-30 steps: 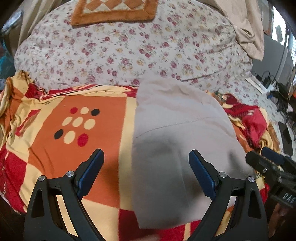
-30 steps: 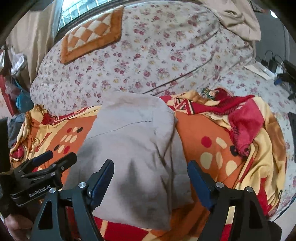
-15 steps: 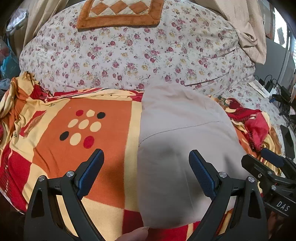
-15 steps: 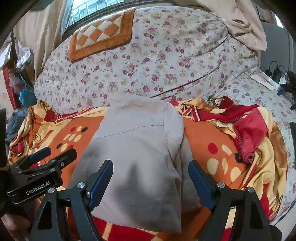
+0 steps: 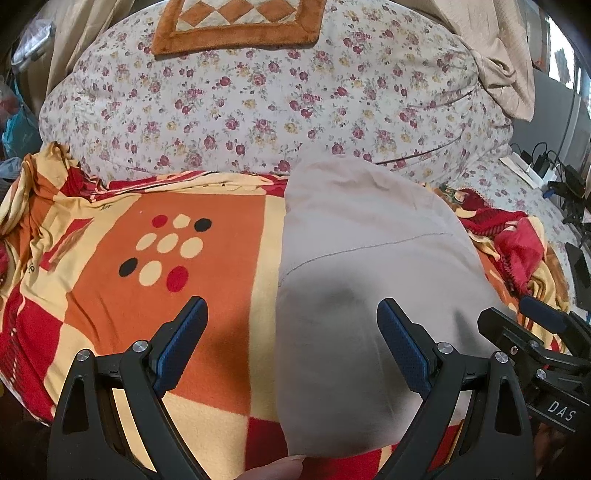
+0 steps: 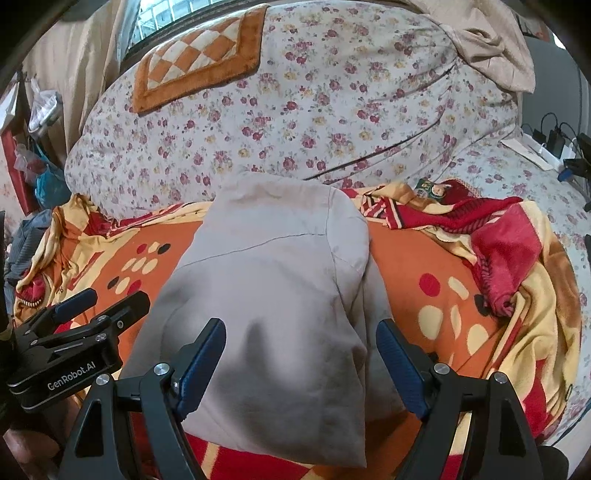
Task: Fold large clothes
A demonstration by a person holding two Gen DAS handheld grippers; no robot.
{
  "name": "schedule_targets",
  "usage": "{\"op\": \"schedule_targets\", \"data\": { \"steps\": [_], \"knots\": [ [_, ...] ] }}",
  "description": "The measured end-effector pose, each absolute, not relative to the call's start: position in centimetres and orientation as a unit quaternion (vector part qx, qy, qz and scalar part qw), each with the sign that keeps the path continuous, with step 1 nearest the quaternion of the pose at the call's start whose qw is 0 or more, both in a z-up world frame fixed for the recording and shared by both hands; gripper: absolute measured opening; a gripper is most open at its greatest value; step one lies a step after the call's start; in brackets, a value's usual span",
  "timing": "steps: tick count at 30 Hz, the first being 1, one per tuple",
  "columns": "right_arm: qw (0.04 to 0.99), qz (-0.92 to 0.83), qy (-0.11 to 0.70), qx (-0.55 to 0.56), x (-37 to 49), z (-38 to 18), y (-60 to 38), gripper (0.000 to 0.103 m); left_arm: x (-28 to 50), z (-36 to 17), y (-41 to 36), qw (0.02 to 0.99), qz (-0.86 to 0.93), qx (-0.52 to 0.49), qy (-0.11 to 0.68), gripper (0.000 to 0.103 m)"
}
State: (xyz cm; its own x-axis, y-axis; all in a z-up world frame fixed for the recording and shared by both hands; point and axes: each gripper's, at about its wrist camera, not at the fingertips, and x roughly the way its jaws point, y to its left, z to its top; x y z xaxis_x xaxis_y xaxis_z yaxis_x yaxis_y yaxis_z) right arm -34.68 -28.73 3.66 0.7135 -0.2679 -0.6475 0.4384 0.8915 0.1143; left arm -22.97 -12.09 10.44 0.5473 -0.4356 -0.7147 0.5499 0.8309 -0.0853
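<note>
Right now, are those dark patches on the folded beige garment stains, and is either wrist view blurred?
Left wrist view: the dark patch on the folded beige garment looks like soft-edged shadow, likely not a stain; focus is sharp, with fisheye bending at the edges. Right wrist view: a similar shadow lies on the garment near the open right gripper; daylight glares at the window.

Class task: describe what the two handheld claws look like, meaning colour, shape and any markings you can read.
Both claws, left claw and right claw, are matte black with angular fingers, triangular cut-outs and silver screw heads. Their inner pads are blue and textured. Seen from the opposite camera, the left body reads "GenRobot.AI" and the right body reads "DAS". No cables or sleeves show.
</note>
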Motion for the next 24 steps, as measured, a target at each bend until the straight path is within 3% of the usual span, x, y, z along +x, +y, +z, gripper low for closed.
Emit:
{"op": "schedule_targets", "data": {
  "steps": [24],
  "knots": [
    [0.912,-0.19,0.338,0.132,-33.7,3.1,-28.8,0.081,-22.6,9.4,-12.1,0.872,-0.277,0.089,0.393,0.093]
  ]
}}
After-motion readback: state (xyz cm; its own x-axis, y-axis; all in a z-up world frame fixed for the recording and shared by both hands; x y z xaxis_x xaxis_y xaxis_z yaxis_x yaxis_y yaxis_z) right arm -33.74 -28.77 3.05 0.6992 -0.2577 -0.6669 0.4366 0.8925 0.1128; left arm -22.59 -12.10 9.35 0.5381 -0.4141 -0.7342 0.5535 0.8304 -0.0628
